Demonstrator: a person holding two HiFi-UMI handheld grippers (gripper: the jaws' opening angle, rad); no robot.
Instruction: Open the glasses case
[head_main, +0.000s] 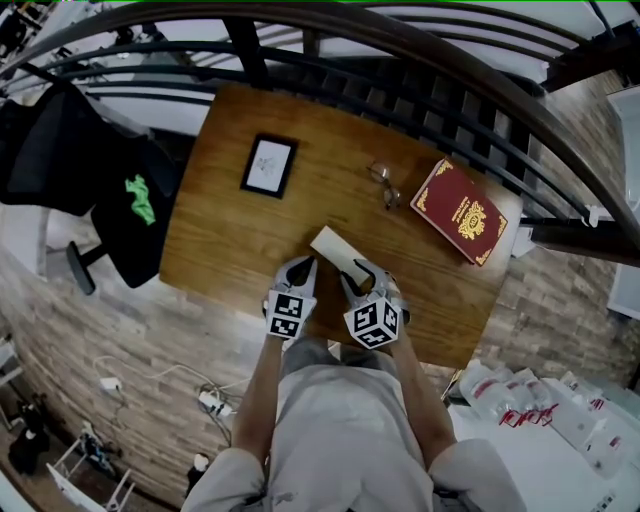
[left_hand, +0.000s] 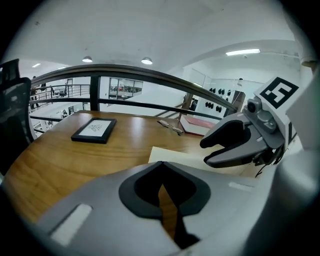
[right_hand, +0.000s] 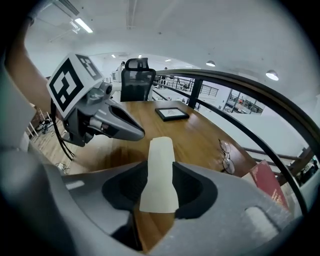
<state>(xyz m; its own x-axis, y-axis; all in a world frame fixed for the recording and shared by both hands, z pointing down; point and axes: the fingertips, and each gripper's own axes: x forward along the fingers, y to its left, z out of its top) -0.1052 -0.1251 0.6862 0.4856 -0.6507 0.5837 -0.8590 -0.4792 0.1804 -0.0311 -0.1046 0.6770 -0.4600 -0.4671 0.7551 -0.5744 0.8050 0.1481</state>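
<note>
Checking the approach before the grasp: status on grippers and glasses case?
Left gripper shut, empty, beside glasses case. Right gripper open, jaws astride its near end. Case closed, flat on table. Glasses, red book clear of it.

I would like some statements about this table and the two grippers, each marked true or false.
1. The glasses lie between the frame and the red book. True.
2. The glasses are inside the case. False: they lie bare on the table, apart from the case.
3. The case shows between the right gripper's jaws. True.
4. The left gripper holds the frame. False: its jaws are together and empty, and the frame lies far off on the table.
</note>
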